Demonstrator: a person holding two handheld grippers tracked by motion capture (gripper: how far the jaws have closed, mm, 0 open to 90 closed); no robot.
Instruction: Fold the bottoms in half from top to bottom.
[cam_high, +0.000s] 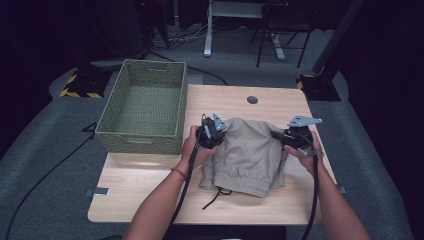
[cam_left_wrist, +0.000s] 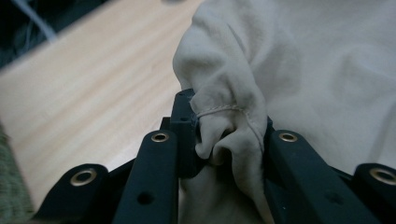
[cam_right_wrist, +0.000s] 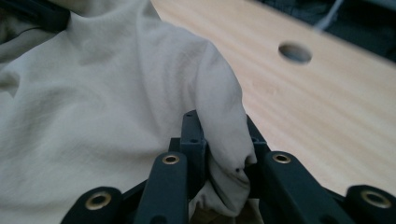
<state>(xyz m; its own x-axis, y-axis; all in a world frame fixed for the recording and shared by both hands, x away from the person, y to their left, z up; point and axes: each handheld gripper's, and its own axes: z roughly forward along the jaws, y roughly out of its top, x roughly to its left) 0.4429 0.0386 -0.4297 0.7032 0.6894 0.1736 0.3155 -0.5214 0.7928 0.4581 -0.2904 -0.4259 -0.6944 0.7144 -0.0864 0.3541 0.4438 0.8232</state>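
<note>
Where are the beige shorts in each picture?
High view: the beige shorts lie mid-table, between both hand-held grippers.
Left gripper view: the shorts fill the right side, a fold pinched between the jaws at bottom centre.
Right gripper view: they fill the left side, a fold pinched at bottom centre.
Shared landmark: the wooden table.

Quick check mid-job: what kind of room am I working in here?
Probably a lab or recording studio, not a home: a lone wooden table on grey carpet, dark surroundings, cables across the floor, and hazard-striped stand bases. The beige garment and green woven basket look like staged props.
</note>
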